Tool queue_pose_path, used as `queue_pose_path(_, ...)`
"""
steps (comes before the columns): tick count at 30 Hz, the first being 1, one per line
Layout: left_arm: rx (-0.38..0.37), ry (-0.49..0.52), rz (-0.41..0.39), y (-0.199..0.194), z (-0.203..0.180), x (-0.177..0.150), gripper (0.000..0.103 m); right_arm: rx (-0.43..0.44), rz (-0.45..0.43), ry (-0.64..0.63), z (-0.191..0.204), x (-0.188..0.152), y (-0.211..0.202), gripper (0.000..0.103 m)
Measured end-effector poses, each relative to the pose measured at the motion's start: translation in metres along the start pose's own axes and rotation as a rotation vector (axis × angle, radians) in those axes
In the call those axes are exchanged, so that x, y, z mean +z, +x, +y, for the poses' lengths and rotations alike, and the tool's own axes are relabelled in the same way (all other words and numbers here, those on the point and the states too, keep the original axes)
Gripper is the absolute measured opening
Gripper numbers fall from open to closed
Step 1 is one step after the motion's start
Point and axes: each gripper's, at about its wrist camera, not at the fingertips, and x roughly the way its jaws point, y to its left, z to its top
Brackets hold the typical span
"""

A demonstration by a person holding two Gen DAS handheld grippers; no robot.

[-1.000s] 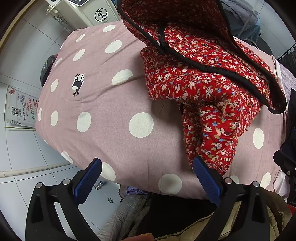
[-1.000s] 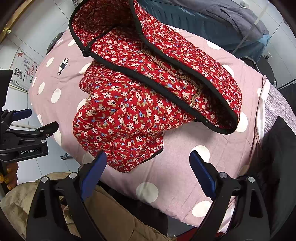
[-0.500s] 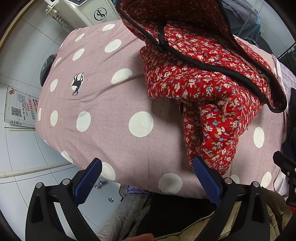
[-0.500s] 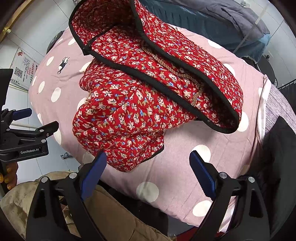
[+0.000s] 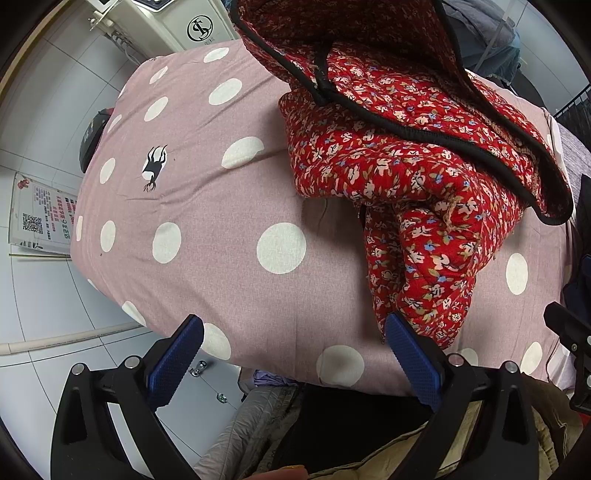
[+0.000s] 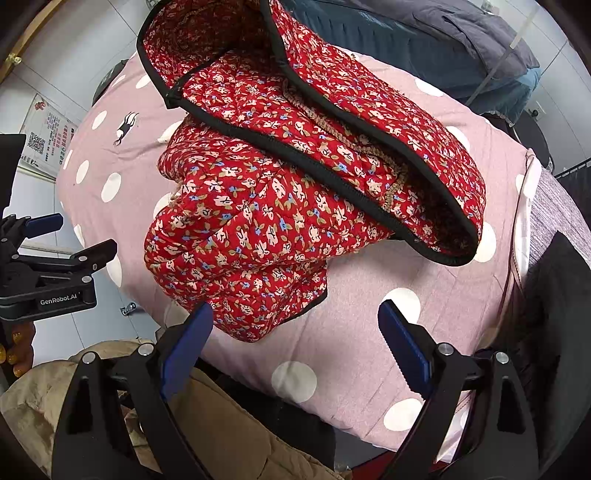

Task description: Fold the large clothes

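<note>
While the red floral jacket (image 6: 280, 206) lies unmoved — both tools, left tool (image 5: 291, 354) and right tool (image 6: 291, 339), wide open, empty as before.

We are in a home bedroom: a bed (image 5: 229, 206) in pink polka-dot sheet, tiled floor (image 5: 44, 317) at 8 o'clock, white heater (image 5: 166, 22) at 11.

The quilted floral jacket (image 5: 406, 155) is cut off at the upper frame edge. The poster (image 5: 40, 214) text is too small to read. The jacket conceals part of the bed (image 6: 369, 332).
</note>
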Motion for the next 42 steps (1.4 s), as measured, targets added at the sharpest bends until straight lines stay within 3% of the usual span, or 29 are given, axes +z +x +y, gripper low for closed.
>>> queue_pose_path(22,-0.014,-0.006,0.022,0.007,0.000,0.001,0.097,0.000,0.001,-0.005,0.000,0.003,0.001,0.090)
queue_pose_path(25,-0.018,-0.046,0.036,0.016,0.014,0.000,0.097,-0.003,-0.021,0.002,-0.005,0.008,-0.001,0.090)
queue_pose_path(28,0.025,-0.111,0.083,0.035,0.037,-0.005,0.097,-0.007,-0.058,-0.014,-0.006,0.021,-0.004,0.090)
queue_pose_path(32,0.006,-0.239,0.144,0.058,0.070,-0.025,0.097,-0.028,-0.098,-0.165,0.026,0.052,-0.001,0.090)
queue_pose_path(37,-0.030,-0.332,0.189,0.074,0.090,-0.053,0.097,-0.035,-0.187,-0.417,0.094,0.097,0.021,0.090)
queue_pose_path(42,-0.060,-0.360,0.164,0.071,0.095,-0.071,0.097,-0.152,-0.299,-0.636,0.146,0.144,0.074,0.090)
